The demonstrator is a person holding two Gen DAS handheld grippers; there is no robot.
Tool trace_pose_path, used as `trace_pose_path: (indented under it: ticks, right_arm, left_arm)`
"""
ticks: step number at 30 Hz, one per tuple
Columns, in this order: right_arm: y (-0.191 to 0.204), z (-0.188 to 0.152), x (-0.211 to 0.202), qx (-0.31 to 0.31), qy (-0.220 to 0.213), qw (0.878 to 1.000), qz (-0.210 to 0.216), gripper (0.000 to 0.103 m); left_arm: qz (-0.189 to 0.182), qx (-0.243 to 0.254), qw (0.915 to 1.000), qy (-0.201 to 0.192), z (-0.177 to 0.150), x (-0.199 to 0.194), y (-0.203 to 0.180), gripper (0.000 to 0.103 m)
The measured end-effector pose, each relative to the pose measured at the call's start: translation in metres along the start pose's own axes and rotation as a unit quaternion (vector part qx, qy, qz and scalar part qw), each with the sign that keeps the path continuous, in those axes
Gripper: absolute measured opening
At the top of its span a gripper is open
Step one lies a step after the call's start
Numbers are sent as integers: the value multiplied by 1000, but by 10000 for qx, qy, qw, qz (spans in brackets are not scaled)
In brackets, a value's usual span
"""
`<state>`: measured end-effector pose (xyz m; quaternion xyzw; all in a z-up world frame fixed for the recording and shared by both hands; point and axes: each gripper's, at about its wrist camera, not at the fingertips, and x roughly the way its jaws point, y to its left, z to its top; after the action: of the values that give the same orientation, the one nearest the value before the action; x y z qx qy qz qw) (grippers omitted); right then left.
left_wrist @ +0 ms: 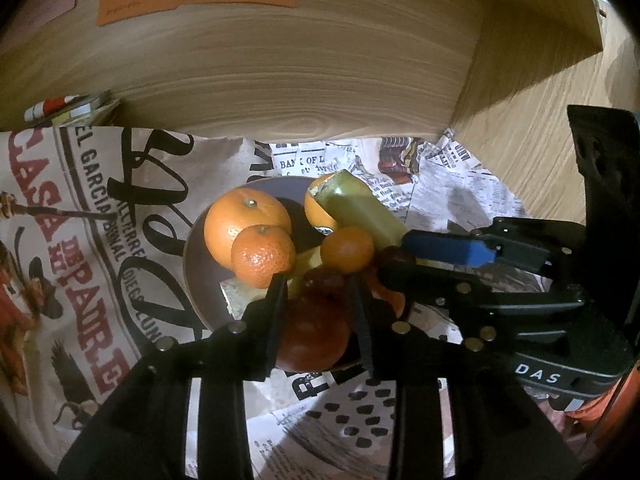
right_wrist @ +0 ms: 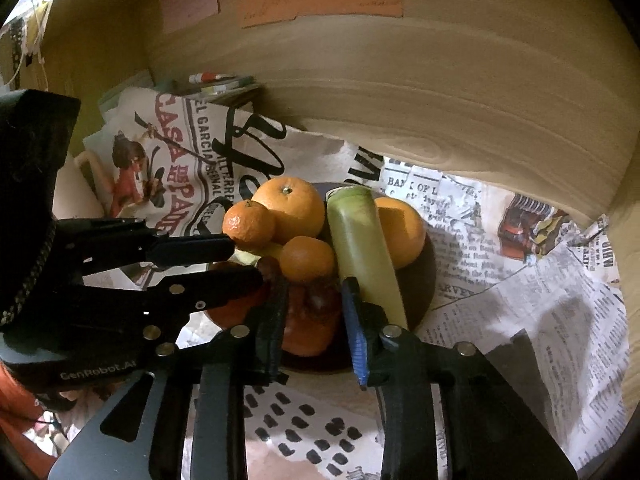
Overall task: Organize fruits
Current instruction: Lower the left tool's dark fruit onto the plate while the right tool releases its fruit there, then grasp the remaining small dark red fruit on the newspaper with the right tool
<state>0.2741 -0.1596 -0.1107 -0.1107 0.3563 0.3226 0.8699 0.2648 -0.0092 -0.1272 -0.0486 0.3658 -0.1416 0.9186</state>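
Fruits (left_wrist: pixel 248 232) sit piled on the plate (left_wrist: pixel 192 264); I judge sorting nearly done. Left gripper (left_wrist: pixel 320 284) and right gripper (right_wrist: pixel 314 284) both hang spread over the red fruit (left_wrist: pixel 316 332), gripping nothing.

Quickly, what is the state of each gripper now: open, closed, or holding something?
Left gripper: open, fingers on either side of a dark red fruit on the plate; grip not confirmed.
Right gripper: open, over the same fruit, holding nothing.

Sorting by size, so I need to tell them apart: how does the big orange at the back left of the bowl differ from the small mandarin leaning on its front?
The large smooth orange is clearly bigger and paler than the small pebbly-skinned mandarin. The orange sits farther back; the mandarin rests against its front. Both are round, orange, with the stem end up, in the dark round bowl.
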Motion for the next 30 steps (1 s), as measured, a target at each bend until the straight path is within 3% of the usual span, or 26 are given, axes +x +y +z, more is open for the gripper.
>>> trace_pose_path:
  ticks: [6, 14, 18, 23, 30]
  right_arm:
    - [-3, 3, -16, 37, -205, 9998, -34, 31]
    - [4, 10, -62, 89, -773, 9969, -140, 33]
    - [10, 0, -84, 3, -924, 9951, -341, 42]
    - [0, -32, -84, 160, -603, 9965, -552, 42]
    - [-27, -74, -56, 482, 224, 9953, -809, 42]
  left_arm:
    - [12, -55, 9997, -226, 1, -21, -3, 33]
    - [266, -70, 9951, -951, 1, -78, -13, 33]
    - [322, -63, 9923, -1196, -6, -100, -17, 47]
    - [349, 39, 9939, -1043, -23, -102, -20, 51]
    - [417, 89, 9967, -696, -50, -88, -18, 54]
